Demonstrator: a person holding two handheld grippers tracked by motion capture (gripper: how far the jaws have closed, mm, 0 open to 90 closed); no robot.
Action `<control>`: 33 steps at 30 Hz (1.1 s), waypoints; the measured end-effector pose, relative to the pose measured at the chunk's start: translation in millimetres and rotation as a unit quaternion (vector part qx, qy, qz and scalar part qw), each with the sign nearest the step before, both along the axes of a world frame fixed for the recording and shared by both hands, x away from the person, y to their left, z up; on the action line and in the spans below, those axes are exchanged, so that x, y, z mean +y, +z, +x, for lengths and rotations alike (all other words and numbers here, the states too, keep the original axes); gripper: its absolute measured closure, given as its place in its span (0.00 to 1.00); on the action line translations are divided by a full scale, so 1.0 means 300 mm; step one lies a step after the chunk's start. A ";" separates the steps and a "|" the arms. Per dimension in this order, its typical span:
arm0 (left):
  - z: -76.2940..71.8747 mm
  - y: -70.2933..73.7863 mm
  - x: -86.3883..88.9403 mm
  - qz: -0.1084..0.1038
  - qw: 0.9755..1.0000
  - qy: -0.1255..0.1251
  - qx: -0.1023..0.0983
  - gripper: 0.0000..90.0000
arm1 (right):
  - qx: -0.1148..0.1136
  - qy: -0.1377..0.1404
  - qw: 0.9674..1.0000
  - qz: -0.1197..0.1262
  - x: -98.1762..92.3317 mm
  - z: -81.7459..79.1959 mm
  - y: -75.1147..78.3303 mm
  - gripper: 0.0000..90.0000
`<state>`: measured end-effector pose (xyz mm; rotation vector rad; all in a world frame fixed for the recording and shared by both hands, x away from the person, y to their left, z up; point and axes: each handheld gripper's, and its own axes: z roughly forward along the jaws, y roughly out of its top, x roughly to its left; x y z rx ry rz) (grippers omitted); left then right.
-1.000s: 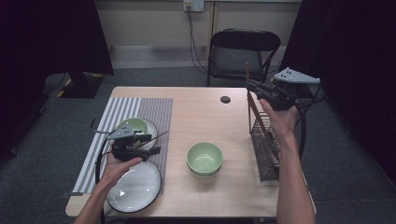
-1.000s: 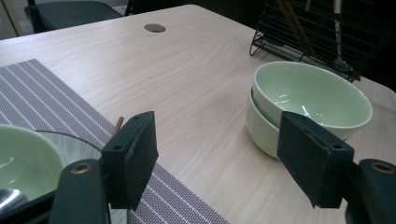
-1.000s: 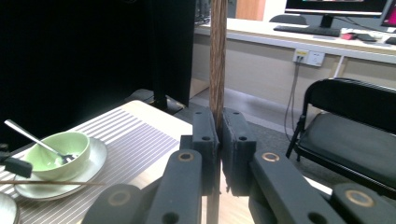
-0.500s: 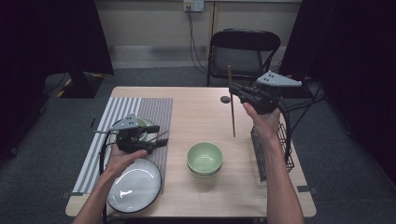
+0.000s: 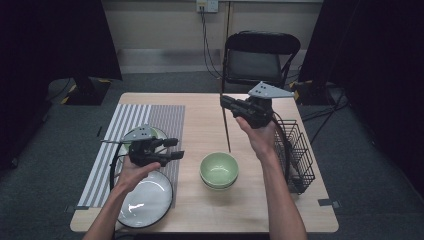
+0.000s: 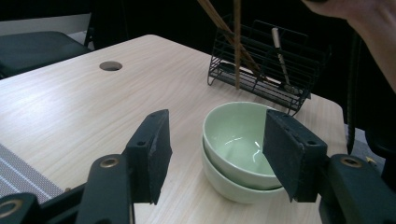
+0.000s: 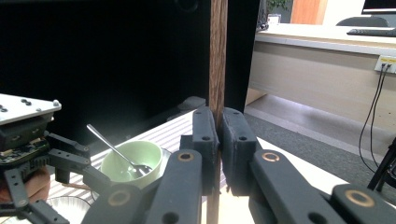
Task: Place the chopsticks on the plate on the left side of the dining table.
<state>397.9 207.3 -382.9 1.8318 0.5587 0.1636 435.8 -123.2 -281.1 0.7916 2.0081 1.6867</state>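
My right gripper [image 5: 224, 103] [image 7: 218, 116] is shut on a pair of brown wooden chopsticks [image 5: 227, 132] [image 7: 217, 56]. They hang upright above the table, just behind two stacked pale green bowls [image 5: 219, 169] [image 6: 238, 140]. The chopsticks [image 6: 237, 42] stand in front of a black wire rack [image 5: 295, 150] [image 6: 266, 60]. My left gripper [image 5: 178, 148] [image 6: 217, 126] hovers over the striped mat's right edge, pointing at the stacked bowls. Its jaws are open with nothing between the pads, and they have just been closing a little.
A small green bowl with a spoon [image 7: 133, 161] [image 5: 156, 132] sits on the striped mat [image 5: 135, 120], half hidden by my left hand. A white plate [image 5: 145, 200] lies at the front left. The rack holds a utensil [image 6: 280, 51]. A folding chair [image 5: 260, 55] stands behind the table.
My right gripper has carried the chopsticks left, from above the wire rack to over the table behind the green bowls. My left gripper's jaws have narrowed a little.
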 end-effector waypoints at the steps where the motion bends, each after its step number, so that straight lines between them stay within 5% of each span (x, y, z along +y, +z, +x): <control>1: -0.003 0.001 -0.001 -0.003 1.000 0.000 0.002 0.46 | 0.002 0.006 1.000 0.006 0.013 -0.002 -0.004 0.95; 14: -0.020 0.022 0.023 -0.024 1.000 0.000 -0.014 0.52 | 0.002 0.070 0.998 0.007 0.188 -0.024 -0.040 0.95; 33: -0.035 0.040 0.051 -0.031 0.999 0.000 -0.034 0.67 | 0.011 0.134 0.991 0.025 0.363 -0.068 -0.073 0.95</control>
